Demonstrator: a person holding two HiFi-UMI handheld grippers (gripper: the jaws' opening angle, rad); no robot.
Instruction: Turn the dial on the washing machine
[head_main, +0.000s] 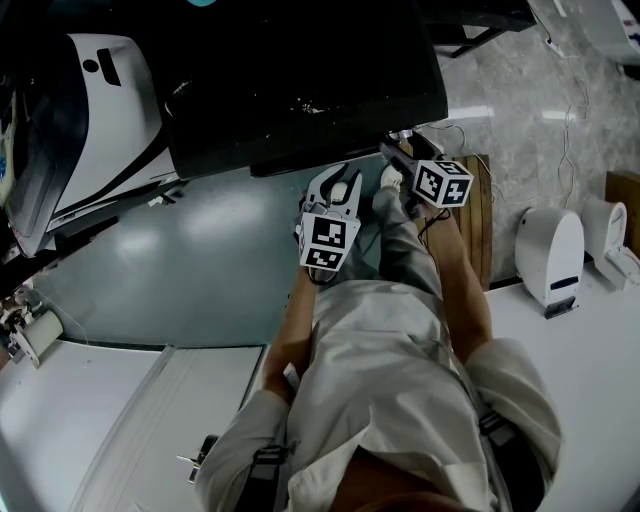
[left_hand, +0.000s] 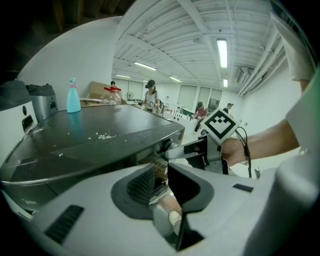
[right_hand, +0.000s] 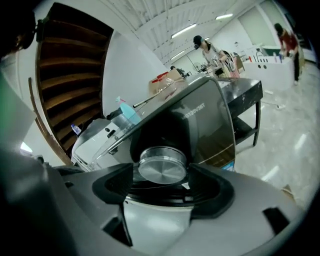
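Note:
The washing machine has a glossy black top. Its round silver dial sits on the dark front panel. My right gripper is open, with the dial between its jaws and a thin gap on each side. In the head view the right gripper reaches under the machine's front edge. My left gripper hangs just left of it, a little below the machine's front edge. In the left gripper view the left gripper shows only a narrow slit between its pads and holds nothing. The right gripper shows beyond it at the panel.
A white appliance stands left of the machine, and a blue spray bottle stands behind it. White devices sit on the counter at the right beside a wooden board. People work far off.

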